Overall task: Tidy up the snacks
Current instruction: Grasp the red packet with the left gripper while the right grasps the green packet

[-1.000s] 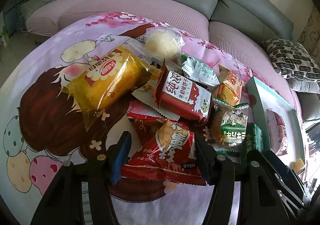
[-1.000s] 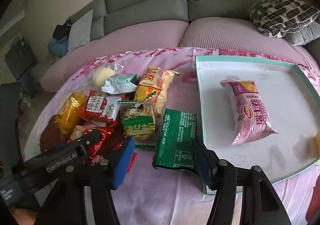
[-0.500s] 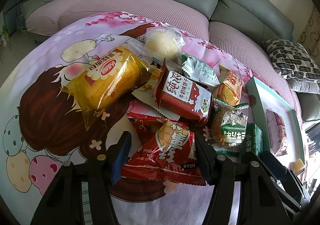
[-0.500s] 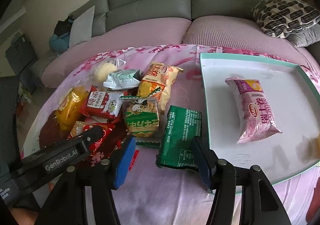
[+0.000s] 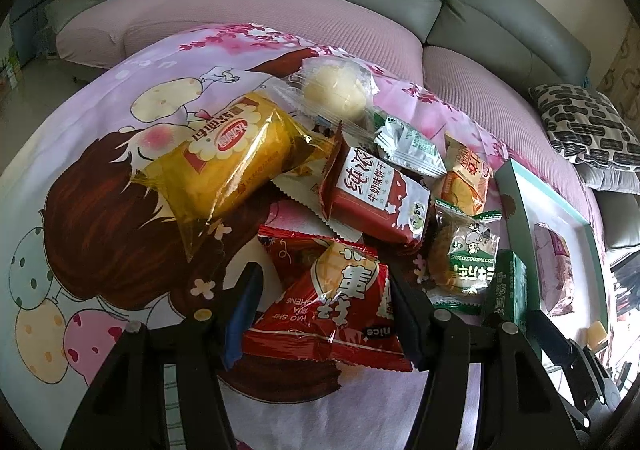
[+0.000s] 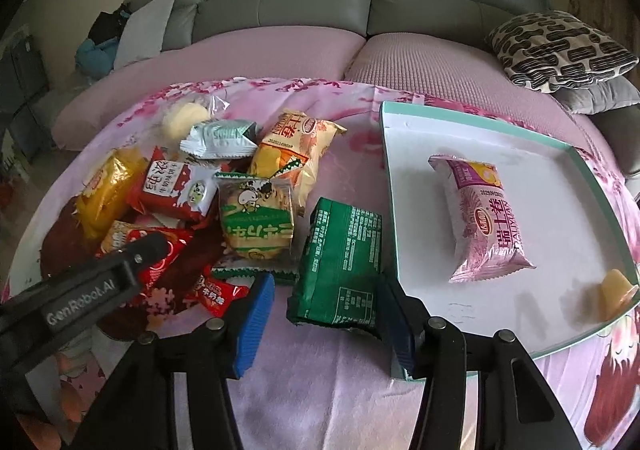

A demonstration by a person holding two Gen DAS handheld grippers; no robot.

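Left wrist view: we see the left gripper [image 5: 324,310] with its jaws spread wide on either side of a red pack [image 5: 332,302], not pinching it. The right gripper [image 6: 326,314] is equally wide open around a green pack [image 6: 340,262] (just beside the tray [image 6: 472,117]). A pink pack [image 6: 484,217] lies in the tray; other snacks are heaped on the cloth [image 6: 312,382].
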